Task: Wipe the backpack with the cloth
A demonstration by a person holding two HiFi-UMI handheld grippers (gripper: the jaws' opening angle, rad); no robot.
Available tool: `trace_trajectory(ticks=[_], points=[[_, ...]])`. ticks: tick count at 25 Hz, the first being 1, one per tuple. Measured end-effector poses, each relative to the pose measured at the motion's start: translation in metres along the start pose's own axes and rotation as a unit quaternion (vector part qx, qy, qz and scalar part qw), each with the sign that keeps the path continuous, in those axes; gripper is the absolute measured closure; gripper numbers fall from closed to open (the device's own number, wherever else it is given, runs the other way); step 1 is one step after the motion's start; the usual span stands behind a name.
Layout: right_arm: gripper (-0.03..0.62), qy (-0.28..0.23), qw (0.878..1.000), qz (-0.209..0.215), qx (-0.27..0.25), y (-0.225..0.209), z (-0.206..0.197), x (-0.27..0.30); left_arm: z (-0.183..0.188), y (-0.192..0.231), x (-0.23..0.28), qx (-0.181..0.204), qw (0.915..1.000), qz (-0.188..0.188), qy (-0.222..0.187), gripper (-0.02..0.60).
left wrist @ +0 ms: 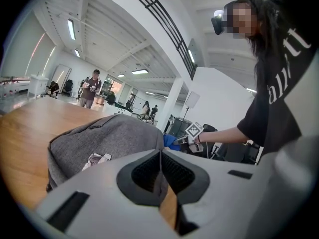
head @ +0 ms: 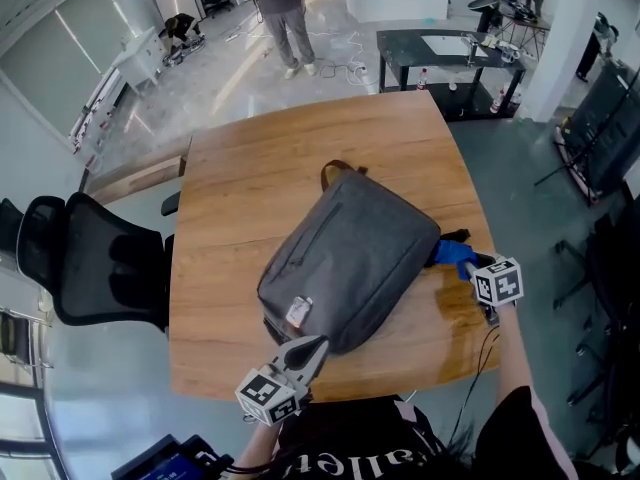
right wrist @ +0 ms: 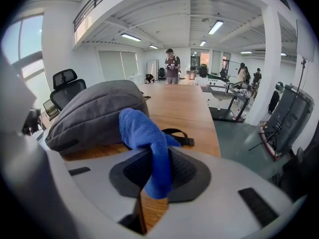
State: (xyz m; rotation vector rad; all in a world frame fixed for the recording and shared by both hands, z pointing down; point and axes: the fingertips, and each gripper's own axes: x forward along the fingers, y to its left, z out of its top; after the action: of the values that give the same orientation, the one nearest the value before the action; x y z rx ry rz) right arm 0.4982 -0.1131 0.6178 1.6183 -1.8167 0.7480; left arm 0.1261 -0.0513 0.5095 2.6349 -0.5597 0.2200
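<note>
Backpack [head: 350, 258], grey: flat on table [head: 250, 168], long axis running away from left tongs [head: 313, 348], which are closed, empty, at its near end. Right tongs [head: 468, 264]: clamped on blue cloth [head: 450, 253]; backpack's flank lies just to their left, likely the wiping side.

A black office chair [head: 95, 263] stands well left of the left gripper [head: 312, 348], beside the wooden table [head: 240, 178]. Far ahead of it, beyond the table, a person [head: 285, 13] stands near a dark desk [head: 440, 53].
</note>
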Motion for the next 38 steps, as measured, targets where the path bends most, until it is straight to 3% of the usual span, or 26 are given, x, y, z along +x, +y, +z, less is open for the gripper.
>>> trace_trajectory(ticks=[9, 14, 19, 31, 38], points=[[0.516, 0.029, 0.998, -0.041, 0.033, -0.038, -0.004, 0.002, 0.008, 0.019, -0.01, -0.008, 0.9998, 0.019, -0.006, 0.583], [0.516, 0.035, 0.998, -0.046, 0.027, -0.035, 0.006, 0.011, 0.016, 0.03, -0.007, -0.007, 0.9998, 0.015, -0.009, 0.584], [0.516, 0.03, 0.999, -0.044, 0.009, -0.027, 0.034, 0.021, 0.02, 0.035, -0.011, -0.007, 0.9999, 0.009, -0.01, 0.584], [0.516, 0.027, 0.997, -0.05, -0.048, -0.025, 0.113, 0.054, 0.014, 0.066, -0.039, -0.026, 0.9982, 0.049, -0.022, 0.583], [0.516, 0.023, 0.998, -0.039, -0.051, 0.013, 0.158, 0.08, 0.02, 0.096, -0.064, -0.035, 0.9974, 0.057, -0.027, 0.583]])
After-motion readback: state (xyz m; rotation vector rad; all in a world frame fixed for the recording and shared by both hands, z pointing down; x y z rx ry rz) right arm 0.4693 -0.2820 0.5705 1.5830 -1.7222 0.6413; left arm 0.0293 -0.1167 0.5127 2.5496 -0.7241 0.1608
